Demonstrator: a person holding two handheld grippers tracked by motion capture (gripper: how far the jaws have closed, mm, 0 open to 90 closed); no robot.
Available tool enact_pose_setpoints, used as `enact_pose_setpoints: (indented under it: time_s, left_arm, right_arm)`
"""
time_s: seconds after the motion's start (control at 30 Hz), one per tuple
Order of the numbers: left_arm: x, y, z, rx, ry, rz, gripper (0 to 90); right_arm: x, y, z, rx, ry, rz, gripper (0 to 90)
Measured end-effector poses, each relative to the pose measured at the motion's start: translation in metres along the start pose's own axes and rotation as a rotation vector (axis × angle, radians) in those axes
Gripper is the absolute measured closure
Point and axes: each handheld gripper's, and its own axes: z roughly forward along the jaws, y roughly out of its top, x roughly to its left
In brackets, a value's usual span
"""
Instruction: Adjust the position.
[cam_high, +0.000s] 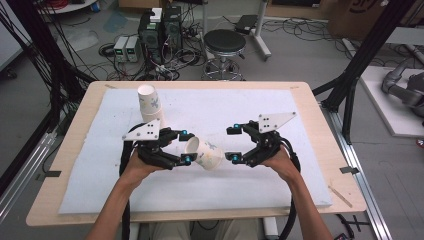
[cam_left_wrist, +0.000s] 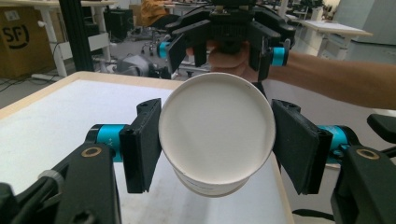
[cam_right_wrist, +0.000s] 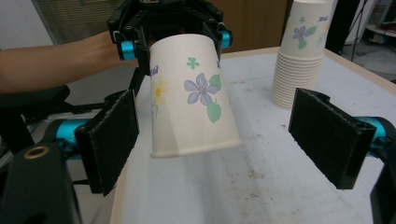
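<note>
A paper cup (cam_high: 205, 153) printed with flowers hangs on its side over the white mat (cam_high: 260, 107), and my left gripper (cam_high: 186, 147) is shut on its base end. In the left gripper view the cup's white bottom (cam_left_wrist: 216, 135) sits between the two black pads (cam_left_wrist: 142, 144). The cup's open rim points at my right gripper (cam_high: 230, 144), which is open with its jaws wide on either side of the cup mouth (cam_right_wrist: 196, 116), not touching. A stack of matching cups (cam_high: 149, 102) stands upright at the back left of the mat, and the stack (cam_right_wrist: 299, 56) also appears in the right gripper view.
The mat covers most of a wooden table (cam_high: 320, 120). A thin wooden stick (cam_high: 340, 195) lies near the table's right front corner. Beyond the far edge stand a black stool (cam_high: 225, 42) and electronics boxes (cam_high: 160, 30) with cables.
</note>
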Motion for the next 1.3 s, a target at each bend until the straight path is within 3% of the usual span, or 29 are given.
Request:
enact_pose_setpoints:
  time_s: [0.17, 0.53, 0.9, 1.0, 1.2, 1.23, 1.3]
  left_arm:
    - [-0.003, 0.008, 0.010, -0.007, -0.024, 0.012, 36.4]
    - [-0.008, 0.021, 0.021, -0.026, -0.054, 0.031, 36.4]
    - [-0.009, 0.025, 0.015, -0.047, -0.051, 0.034, 36.5]
    - [-0.009, 0.025, 0.013, -0.045, -0.052, 0.036, 36.5]
    - [-0.008, 0.023, 0.012, -0.051, -0.062, 0.029, 35.9]
    - [-0.007, 0.022, 0.011, -0.057, -0.079, 0.030, 34.3]
    - [-0.008, 0.021, 0.011, -0.082, -0.078, 0.027, 19.6]
  right_arm:
    - [0.002, 0.003, 0.012, 0.015, 0.048, -0.009, 16.6]
    - [0.008, 0.004, 0.026, 0.041, 0.105, -0.021, 16.6]
    - [0.010, 0.003, 0.033, 0.066, 0.108, -0.021, 16.6]
    - [0.009, 0.003, 0.032, 0.065, 0.109, -0.027, 24.3]
    - [0.010, 0.004, 0.032, 0.069, 0.112, -0.040, 30.3]
    - [0.010, 0.004, 0.032, 0.071, 0.118, -0.041, 30.6]
    - [0.009, 0.004, 0.033, 0.074, 0.115, -0.037, 30.7]
